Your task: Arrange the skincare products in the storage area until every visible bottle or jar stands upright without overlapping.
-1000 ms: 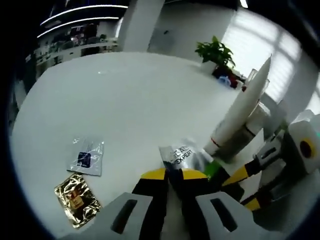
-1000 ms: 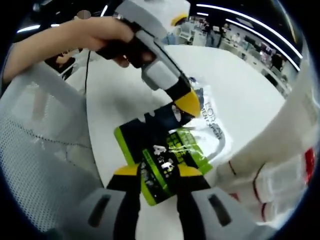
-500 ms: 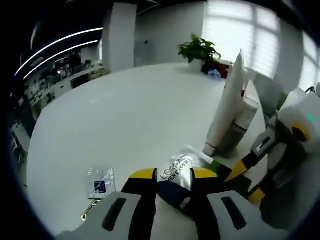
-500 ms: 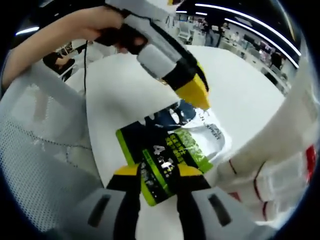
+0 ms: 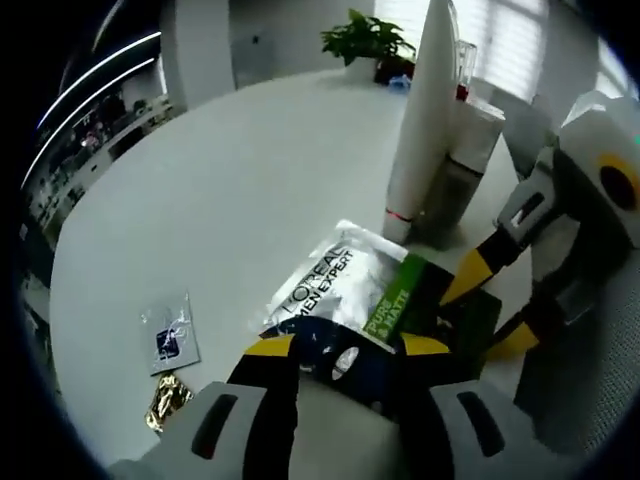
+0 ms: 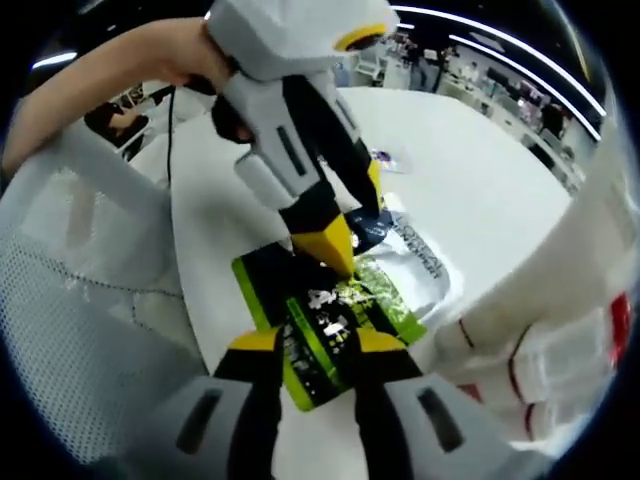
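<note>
Nearest in the left gripper view, the left claw (image 5: 338,348) has its yellow-tipped jaws on either side of the dark end of a flat L'Oréal Men Expert sachet (image 5: 345,290), silver, navy and green, which lies on the white worktop (image 5: 230,170); whether the jaws actually pinch it I cannot tell. In the right gripper view the right claw (image 6: 317,342) is clamped on the green-and-black end of the same sachet (image 6: 330,305), and the left claw (image 6: 330,240) reaches down from above with a person's hand (image 6: 190,60) on its grip, its yellow tip touching the packet. Left of the sachet lie a small clear sachet (image 5: 170,333) and, just beside it, a crumpled gold one (image 5: 165,401). Just beyond the big sachet stands a tall white tube (image 5: 420,115), upright on its cap, with a grey bottle (image 5: 455,175) right beside it. Far off sits a potted plant (image 5: 365,38).
</note>
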Tool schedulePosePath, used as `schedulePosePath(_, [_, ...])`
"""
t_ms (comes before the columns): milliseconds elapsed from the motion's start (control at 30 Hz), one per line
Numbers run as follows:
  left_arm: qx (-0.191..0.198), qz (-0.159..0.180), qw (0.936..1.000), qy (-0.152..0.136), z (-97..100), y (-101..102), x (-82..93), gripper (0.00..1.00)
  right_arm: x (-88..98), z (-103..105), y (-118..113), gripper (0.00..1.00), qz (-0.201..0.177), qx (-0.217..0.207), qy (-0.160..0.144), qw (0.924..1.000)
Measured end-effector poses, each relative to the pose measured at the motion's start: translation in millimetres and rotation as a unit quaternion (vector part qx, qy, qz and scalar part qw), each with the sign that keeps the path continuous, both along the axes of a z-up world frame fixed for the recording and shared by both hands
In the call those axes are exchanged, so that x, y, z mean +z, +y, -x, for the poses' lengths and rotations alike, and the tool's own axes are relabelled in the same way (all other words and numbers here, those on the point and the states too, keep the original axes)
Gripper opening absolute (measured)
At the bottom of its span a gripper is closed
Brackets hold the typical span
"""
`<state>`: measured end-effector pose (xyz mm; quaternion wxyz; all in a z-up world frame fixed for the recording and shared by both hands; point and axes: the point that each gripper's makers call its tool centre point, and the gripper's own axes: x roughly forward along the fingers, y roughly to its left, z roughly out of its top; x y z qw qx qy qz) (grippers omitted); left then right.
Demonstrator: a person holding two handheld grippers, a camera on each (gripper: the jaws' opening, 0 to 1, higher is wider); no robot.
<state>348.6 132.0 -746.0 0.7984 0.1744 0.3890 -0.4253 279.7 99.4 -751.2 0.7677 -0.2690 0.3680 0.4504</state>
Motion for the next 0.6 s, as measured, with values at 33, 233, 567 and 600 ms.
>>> schedulePosePath(33, [0.002,0.001,1.0000,0.001,0.2,0.1,0.2,0.36,0.1,0.4,0.0,0.29,0.003,0.002,-0.003,1.0000])
schedulePosePath(233, [0.003,0.002,1.0000,0.000,0.9,-0.1,0.0,0.36,0.9,3.2,-1.6,0.28,0.010,0.003,-0.003,0.9999])
schedulePosePath(567, [0.014,0.006,0.9999,0.003,1.3,-0.7,0.1,0.36,-0.2,9.2,-7.8,0.30,0.029,-0.009,0.013,0.9994])
schedulePosePath(600, [0.016,0.007,0.9998,0.003,1.0,-0.7,0.1,0.36,-0.4,8.9,-8.2,0.30,0.034,-0.018,0.017,0.9991])
